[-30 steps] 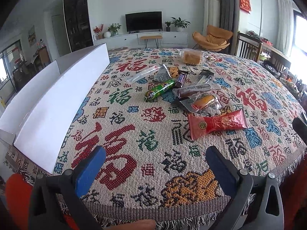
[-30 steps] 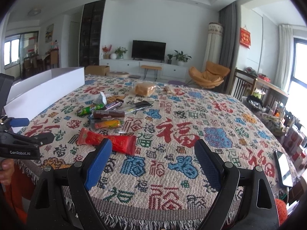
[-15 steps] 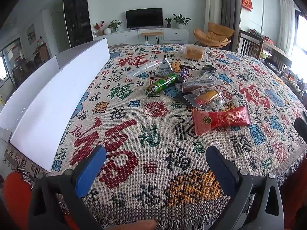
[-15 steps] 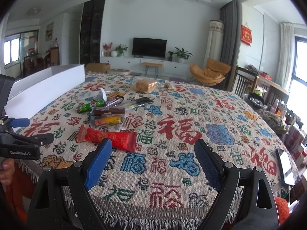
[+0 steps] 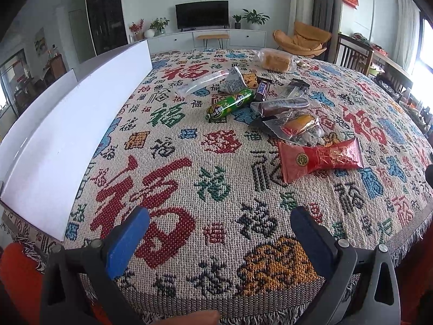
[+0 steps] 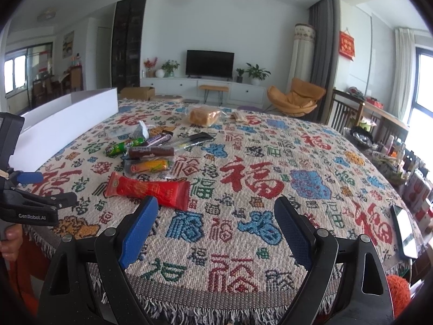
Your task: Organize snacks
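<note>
Several wrapped snacks lie in a loose cluster on the patterned tablecloth (image 5: 216, 184). Nearest is a red packet (image 5: 320, 158) (image 6: 147, 189), then an orange snack in clear wrap (image 5: 297, 124) (image 6: 151, 166), a brown sausage stick (image 5: 281, 104) (image 6: 151, 151), a green roll (image 5: 230, 104) (image 6: 123, 146) and a bagged bread (image 5: 274, 61) (image 6: 203, 116) farthest back. A long white box (image 5: 73, 135) (image 6: 67, 124) stands along the table's left side. My left gripper (image 5: 219, 227) hangs open over the near edge. My right gripper (image 6: 216, 216) is open too, just right of the red packet.
A phone (image 6: 403, 230) lies near the table's right edge. The left gripper's body (image 6: 35, 203), held by a hand (image 6: 10, 243), shows at the left of the right wrist view. Chairs and a cluttered side table (image 6: 379, 135) stand to the right.
Both grippers have edged forward and a little upward over the table, so the snacks sit slightly lower in view. Neither has touched anything and both stay open.
</note>
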